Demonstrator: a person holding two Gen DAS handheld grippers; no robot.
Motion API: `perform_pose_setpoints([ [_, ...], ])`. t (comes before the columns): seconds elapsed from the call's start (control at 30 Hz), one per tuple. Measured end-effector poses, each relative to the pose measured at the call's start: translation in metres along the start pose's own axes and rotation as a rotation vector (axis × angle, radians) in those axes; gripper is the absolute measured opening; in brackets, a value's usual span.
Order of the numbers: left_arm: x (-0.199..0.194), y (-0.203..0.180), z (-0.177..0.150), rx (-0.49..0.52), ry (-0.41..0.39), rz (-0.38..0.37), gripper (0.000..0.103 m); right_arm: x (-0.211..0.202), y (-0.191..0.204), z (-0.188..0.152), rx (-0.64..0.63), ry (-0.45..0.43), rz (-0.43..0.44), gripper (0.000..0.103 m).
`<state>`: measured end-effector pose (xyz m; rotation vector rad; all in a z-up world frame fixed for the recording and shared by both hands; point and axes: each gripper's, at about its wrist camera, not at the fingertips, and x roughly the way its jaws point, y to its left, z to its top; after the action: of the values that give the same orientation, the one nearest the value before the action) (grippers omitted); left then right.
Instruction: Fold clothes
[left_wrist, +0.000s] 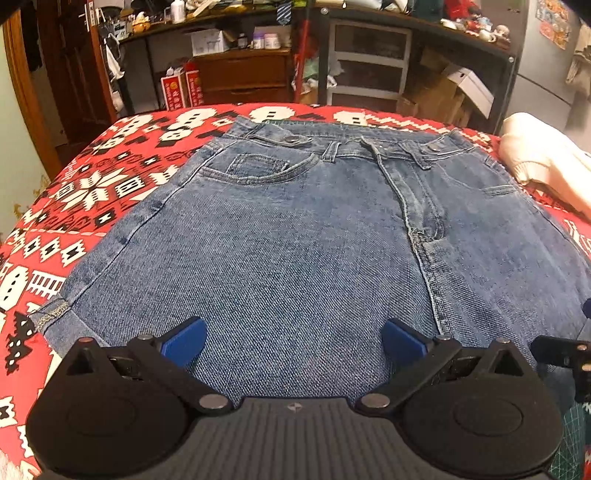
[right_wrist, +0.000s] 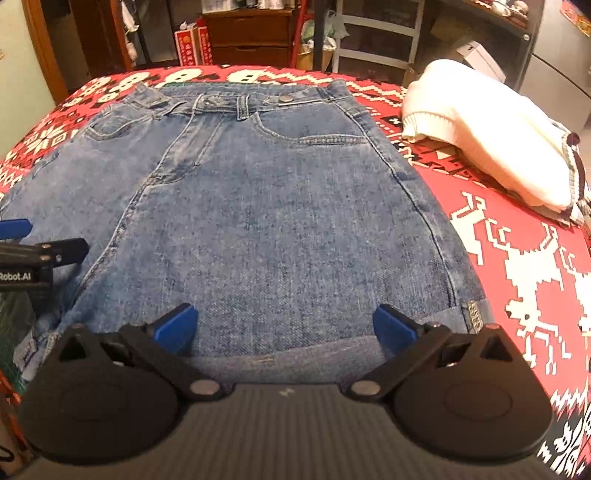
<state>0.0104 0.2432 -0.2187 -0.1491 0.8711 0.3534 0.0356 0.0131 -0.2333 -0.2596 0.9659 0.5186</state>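
Observation:
Blue jeans (left_wrist: 295, 221) lie flat on the red patterned cloth, front side up, waistband at the far edge. They are folded over at the near end, with leg hems peeking out at the near left (left_wrist: 51, 314) and near right (right_wrist: 474, 314). My left gripper (left_wrist: 293, 338) hovers open over the left near part of the jeans, nothing between its blue fingers. My right gripper (right_wrist: 284, 326) stands open over the right near part of the jeans (right_wrist: 277, 203), just above the folded edge. The left gripper's side (right_wrist: 40, 254) shows at the left of the right wrist view.
A folded white sweater (right_wrist: 491, 136) lies on the red patterned cloth (right_wrist: 517, 266) to the right of the jeans. Behind the table stand wooden drawers (left_wrist: 243, 77), a shelf unit (left_wrist: 369, 62) and cardboard boxes (left_wrist: 454, 92). A green cutting mat (left_wrist: 576, 435) shows at the near edge.

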Motion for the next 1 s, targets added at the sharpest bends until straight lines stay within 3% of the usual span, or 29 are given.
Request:
perform_pose_setpoints([
  [0.33, 0.002, 0.0, 0.008, 0.013, 0.061, -0.007, 0.103, -0.003, 0.008, -0.005, 0.012, -0.033, -0.05, 0.103],
  [0.57, -0.003, 0.002, 0.01, 0.041, 0.077, -0.06, 0.102, -0.003, 0.005, 0.003, 0.013, 0.002, -0.006, 0.103],
  [0.67, -0.014, 0.002, 0.015, 0.063, 0.021, -0.043, 0.102, -0.007, 0.005, 0.01, 0.005, -0.001, 0.014, 0.103],
  [0.8, -0.019, 0.011, 0.037, 0.059, -0.049, -0.018, 0.102, -0.008, 0.007, 0.024, -0.007, -0.024, 0.009, 0.103],
  [1.0, 0.02, 0.038, 0.085, -0.022, -0.006, -0.078, 0.102, 0.015, 0.003, 0.062, 0.022, -0.018, 0.008, 0.103],
])
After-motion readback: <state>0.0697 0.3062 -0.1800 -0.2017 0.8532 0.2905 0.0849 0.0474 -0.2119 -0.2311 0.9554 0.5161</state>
